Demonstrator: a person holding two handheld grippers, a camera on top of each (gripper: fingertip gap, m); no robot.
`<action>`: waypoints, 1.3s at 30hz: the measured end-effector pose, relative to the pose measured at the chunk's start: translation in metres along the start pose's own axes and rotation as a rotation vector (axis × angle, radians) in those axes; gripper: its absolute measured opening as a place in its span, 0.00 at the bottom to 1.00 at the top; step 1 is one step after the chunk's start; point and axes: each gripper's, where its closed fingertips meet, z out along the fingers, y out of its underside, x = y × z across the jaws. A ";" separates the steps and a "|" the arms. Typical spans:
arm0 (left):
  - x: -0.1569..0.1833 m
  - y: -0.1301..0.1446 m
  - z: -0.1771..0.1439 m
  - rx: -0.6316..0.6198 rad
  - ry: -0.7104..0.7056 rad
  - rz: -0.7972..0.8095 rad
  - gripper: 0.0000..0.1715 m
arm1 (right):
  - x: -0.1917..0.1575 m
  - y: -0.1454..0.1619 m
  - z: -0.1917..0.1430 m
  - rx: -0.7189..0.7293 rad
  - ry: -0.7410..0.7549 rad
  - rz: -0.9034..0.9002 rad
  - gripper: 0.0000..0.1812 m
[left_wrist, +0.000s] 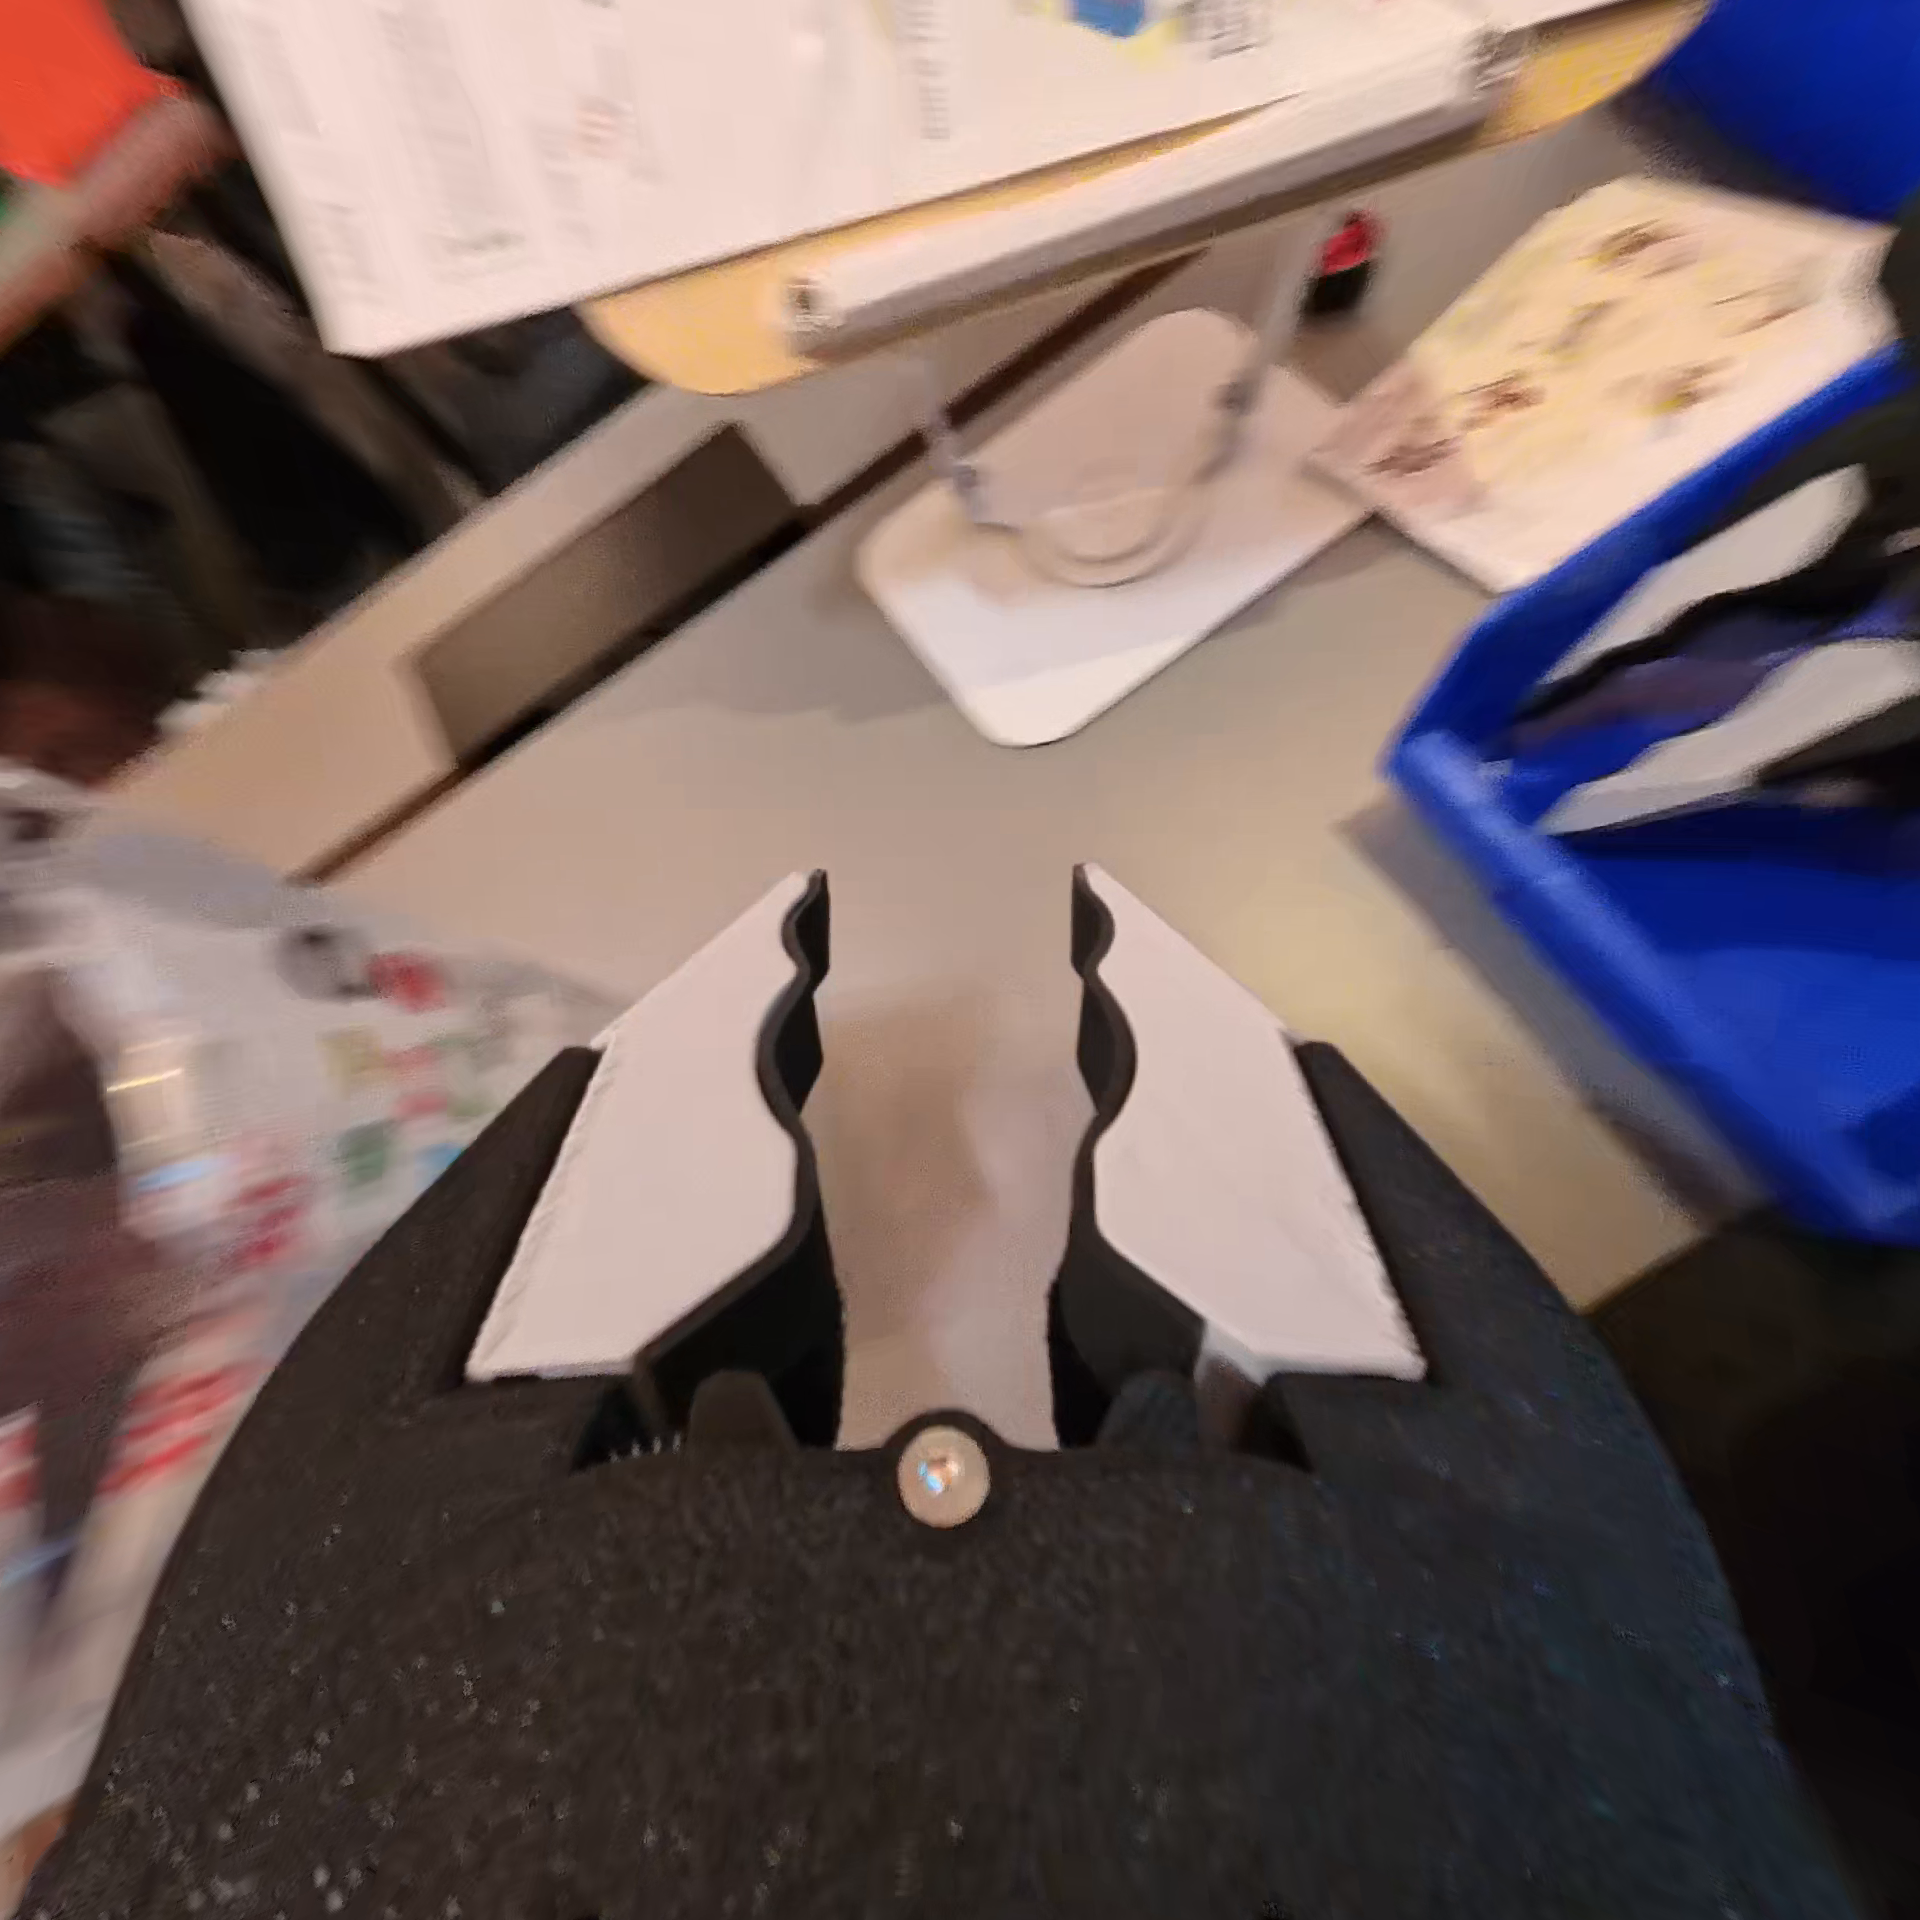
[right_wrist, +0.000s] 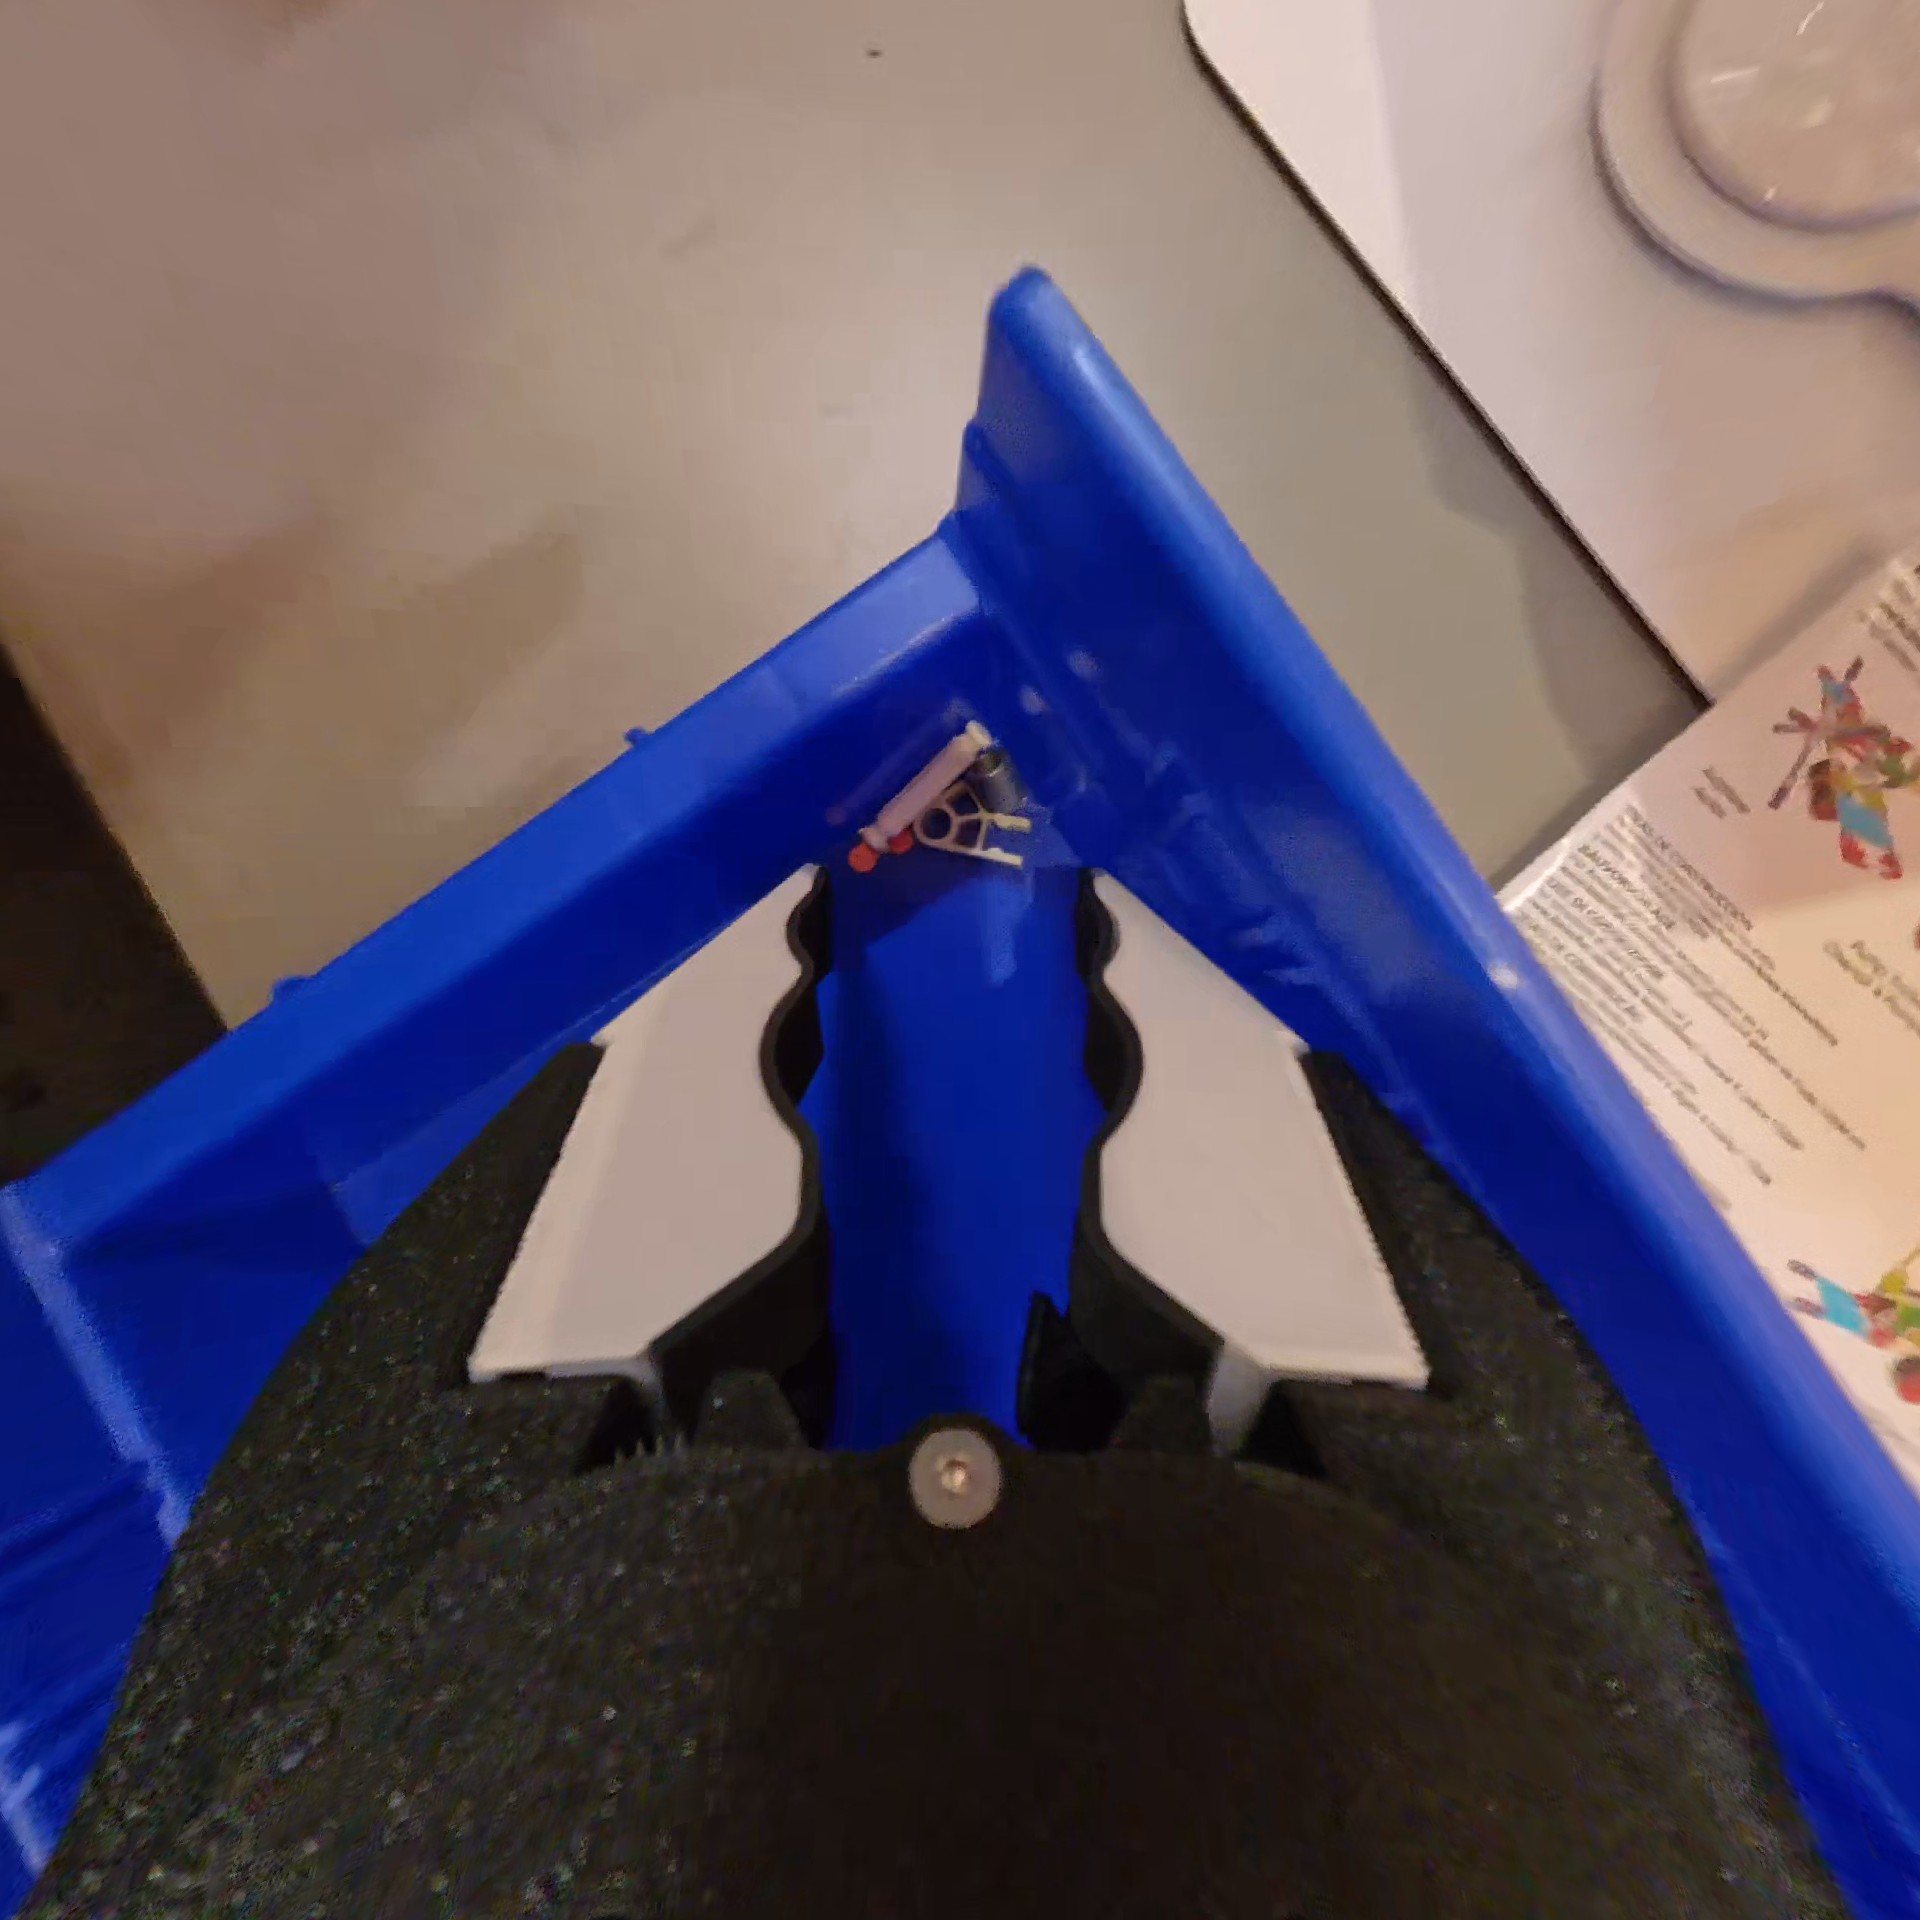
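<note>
Reaching into the blue bin (right_wrist: 1195, 644), right tongs (right_wrist: 951, 883) gape just short of small parts (right_wrist: 951, 805).

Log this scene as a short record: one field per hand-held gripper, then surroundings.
left hand-held gripper: open, empty, over the grey table
right hand-held gripper: open, empty, inside the blue bin, aimed at its corner
nearest to right: small plastic parts in that corner
beside bin: printed leaflet, white stand base
left edge: clear bag, blurred
</note>
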 end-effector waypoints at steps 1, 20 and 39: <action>0.022 0.001 0.012 0.013 0.078 -0.037 0.26 | -0.001 0.001 0.003 0.010 -0.008 0.020 0.24; 0.169 0.071 0.101 -0.152 0.533 -0.111 0.28 | -0.007 -0.026 0.035 0.059 -0.051 -0.096 0.11; 0.146 0.105 0.077 -0.161 0.491 -0.167 0.29 | -0.061 -0.137 -0.071 0.308 -0.184 -0.228 0.12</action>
